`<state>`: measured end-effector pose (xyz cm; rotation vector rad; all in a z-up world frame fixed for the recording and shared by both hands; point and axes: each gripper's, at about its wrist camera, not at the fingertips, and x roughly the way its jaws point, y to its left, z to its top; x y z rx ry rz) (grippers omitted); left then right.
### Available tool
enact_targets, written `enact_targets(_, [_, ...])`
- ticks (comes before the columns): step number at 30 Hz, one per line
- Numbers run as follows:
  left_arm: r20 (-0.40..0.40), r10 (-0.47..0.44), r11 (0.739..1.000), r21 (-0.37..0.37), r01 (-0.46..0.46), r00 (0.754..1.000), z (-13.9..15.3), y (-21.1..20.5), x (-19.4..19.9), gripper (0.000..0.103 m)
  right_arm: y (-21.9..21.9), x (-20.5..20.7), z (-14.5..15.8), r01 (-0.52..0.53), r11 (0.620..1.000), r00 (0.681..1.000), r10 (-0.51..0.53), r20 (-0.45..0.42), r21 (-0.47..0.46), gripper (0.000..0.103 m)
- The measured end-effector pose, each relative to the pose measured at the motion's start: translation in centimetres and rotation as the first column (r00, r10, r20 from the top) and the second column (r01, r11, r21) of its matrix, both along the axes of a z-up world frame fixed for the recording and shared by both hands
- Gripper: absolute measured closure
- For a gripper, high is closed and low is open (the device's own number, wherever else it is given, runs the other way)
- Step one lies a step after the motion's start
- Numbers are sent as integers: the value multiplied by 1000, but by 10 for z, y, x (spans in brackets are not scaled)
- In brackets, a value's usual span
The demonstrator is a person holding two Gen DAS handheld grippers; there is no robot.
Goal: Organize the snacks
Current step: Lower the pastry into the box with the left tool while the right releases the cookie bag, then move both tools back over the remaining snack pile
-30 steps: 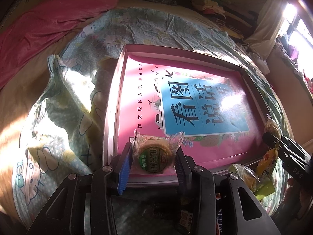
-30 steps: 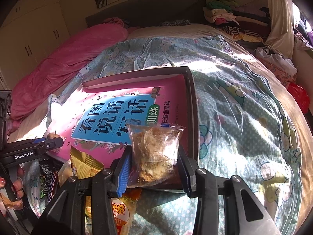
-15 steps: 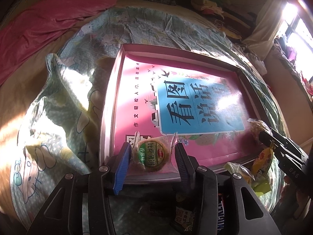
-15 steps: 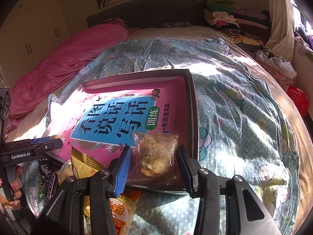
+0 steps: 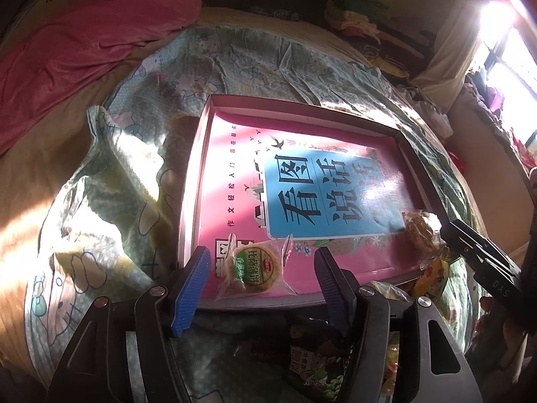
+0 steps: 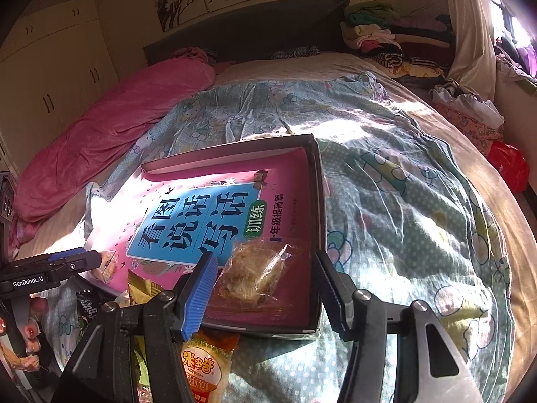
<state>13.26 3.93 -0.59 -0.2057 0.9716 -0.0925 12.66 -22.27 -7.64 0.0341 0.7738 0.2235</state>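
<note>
Left claw [image 5: 261,277] opening, snacks [image 5: 315,366] below seemingly half-hidden

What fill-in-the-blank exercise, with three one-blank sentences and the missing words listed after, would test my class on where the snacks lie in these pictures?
1. The round cake with the green label lies inside the shallow ___, between the opening jaws of the left gripper.
2. The crumbly pastry in clear wrap lies on the pink ___, between the right gripper's opening jaws.
3. The tray rests on a patterned ___.

Missing words: tray; book; quilt
</note>
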Motion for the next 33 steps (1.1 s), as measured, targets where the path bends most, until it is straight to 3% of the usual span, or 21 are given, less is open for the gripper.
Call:
enact_targets(12, [30,7,998,-62,-5,1000,18,7,-17,33,-7,-17,28,-12,998,992,3,126,67,40])
enact_targets(22, [38,-43,998,-44,44,998,23,0,-36,33,-3,-34,32,-36,996,991,26,132,78,39])
enact_targets(33, [1,-84,996,-36,84,996,10,-5,-55,33,10,-60,28,-69,996,993,62,100,64,39])
